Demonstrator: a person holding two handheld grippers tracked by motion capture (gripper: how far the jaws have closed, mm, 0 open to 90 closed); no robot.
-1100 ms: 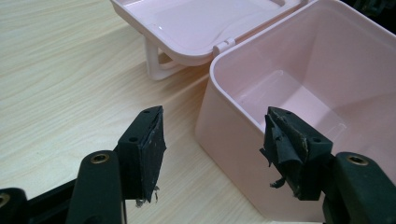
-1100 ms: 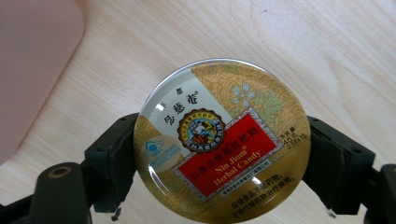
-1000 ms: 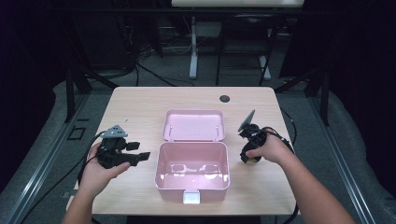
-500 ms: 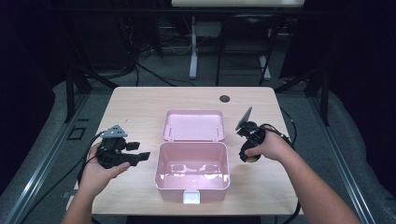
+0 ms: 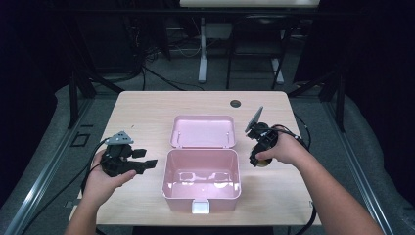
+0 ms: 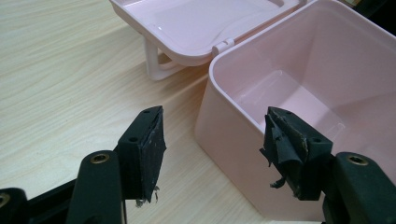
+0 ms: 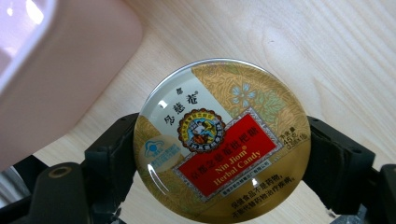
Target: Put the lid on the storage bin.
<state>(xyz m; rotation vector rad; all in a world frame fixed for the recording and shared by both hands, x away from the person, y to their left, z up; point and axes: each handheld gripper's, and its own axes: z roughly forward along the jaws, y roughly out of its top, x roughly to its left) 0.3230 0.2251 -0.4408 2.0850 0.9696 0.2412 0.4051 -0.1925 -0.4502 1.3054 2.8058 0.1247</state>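
My right hand-held gripper [image 7: 219,154] holds a round candy tin [image 7: 222,140] by its rim, with one jaw on each side, above the desk [image 7: 327,60] and just beside the right wall of the open pink box [image 5: 201,178]. My left hand-held gripper [image 6: 215,149] has its jaws wide apart with nothing between them, near the left wall of the box. Behind the box, its lid [image 5: 203,131] lies open on the desk. Farther, near the far edge, there is a dark cable hole [image 5: 235,104].

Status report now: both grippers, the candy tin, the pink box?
Right gripper clamped on candy tin, beside pink box. Left gripper open, at box wall. Box lid open, nothing blocking.
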